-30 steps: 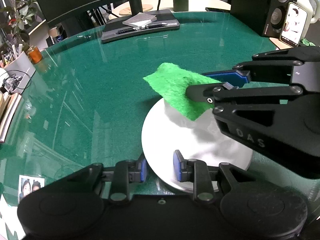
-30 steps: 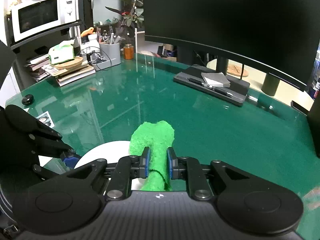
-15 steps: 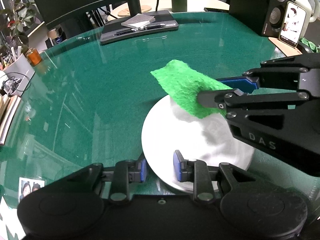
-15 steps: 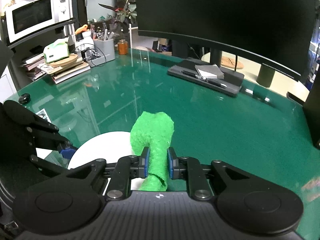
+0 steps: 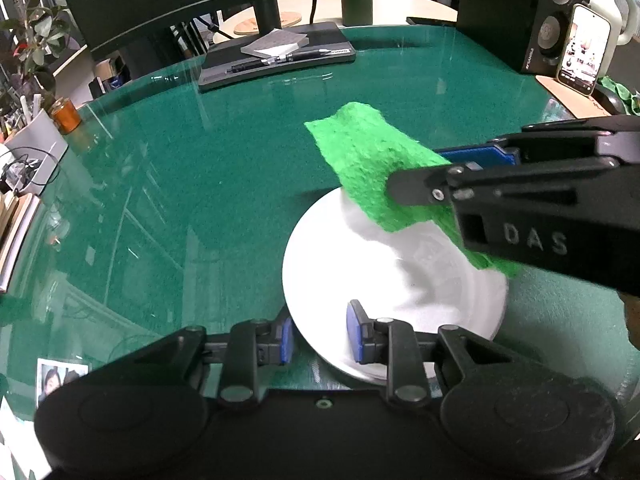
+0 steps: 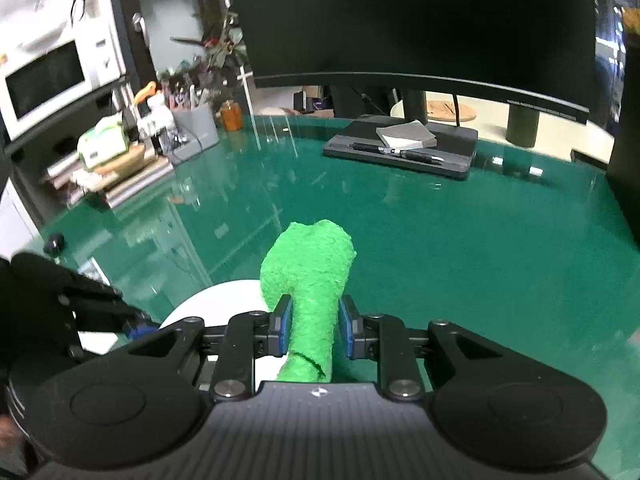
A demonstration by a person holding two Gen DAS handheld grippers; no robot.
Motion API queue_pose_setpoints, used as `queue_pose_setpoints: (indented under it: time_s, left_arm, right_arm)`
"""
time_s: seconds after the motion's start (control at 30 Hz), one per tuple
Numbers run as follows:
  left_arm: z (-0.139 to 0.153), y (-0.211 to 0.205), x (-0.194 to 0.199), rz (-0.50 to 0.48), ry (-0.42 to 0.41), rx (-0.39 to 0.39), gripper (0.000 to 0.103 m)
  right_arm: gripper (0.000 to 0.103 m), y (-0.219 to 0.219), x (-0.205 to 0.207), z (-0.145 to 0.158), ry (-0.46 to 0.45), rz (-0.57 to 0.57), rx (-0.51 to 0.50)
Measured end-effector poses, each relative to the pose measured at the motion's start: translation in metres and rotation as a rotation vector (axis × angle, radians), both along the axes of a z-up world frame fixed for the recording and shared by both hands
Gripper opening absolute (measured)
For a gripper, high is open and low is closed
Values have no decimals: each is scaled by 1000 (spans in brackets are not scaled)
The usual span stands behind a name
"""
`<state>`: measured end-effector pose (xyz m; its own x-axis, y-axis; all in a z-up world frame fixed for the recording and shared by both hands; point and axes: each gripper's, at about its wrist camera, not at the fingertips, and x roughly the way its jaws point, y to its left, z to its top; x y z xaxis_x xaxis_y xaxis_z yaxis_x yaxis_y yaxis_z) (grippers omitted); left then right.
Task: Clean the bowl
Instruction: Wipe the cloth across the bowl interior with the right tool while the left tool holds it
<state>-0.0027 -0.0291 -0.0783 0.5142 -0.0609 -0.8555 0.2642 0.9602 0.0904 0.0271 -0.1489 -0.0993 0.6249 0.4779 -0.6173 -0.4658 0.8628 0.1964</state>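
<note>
A white bowl (image 5: 360, 264) sits on the green glass desk (image 5: 180, 200). My left gripper (image 5: 320, 338) is shut on the bowl's near rim, one blue pad outside and one inside. From the right, my right gripper (image 5: 424, 172) holds a bright green scouring sponge (image 5: 368, 160) tilted over the bowl's far rim. In the right wrist view the sponge (image 6: 308, 264) sticks out between the blue pads of the right gripper (image 6: 312, 326). Those jaws are opening a little, and the pads still touch the sponge. The bowl (image 6: 224, 300) lies lower left, beside the left gripper (image 6: 132, 328).
A dark tray with a pen and a notepad (image 5: 276, 54) lies at the back under a monitor (image 6: 400, 20). A speaker and a phone (image 5: 582, 50) stand far right. A pen holder, jar and books (image 6: 192, 128) crowd the left edge. A photo (image 5: 60, 378) lies near left.
The right gripper has carried the sponge up and to the right across the bowl and rolled. Its pads stand slightly further apart. The left gripper and bowl have kept still.
</note>
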Motion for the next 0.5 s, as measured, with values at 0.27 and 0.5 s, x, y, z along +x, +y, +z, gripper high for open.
queue_pose_setpoints:
  time_s: [0.27, 0.5]
  left_arm:
    - [0, 0, 0, 0, -3, 2, 27]
    - [-1, -1, 0, 0, -7, 10, 29]
  right_arm:
    - [43, -3, 8, -1, 30, 5, 89]
    - [51, -15, 18, -4, 89, -36, 221]
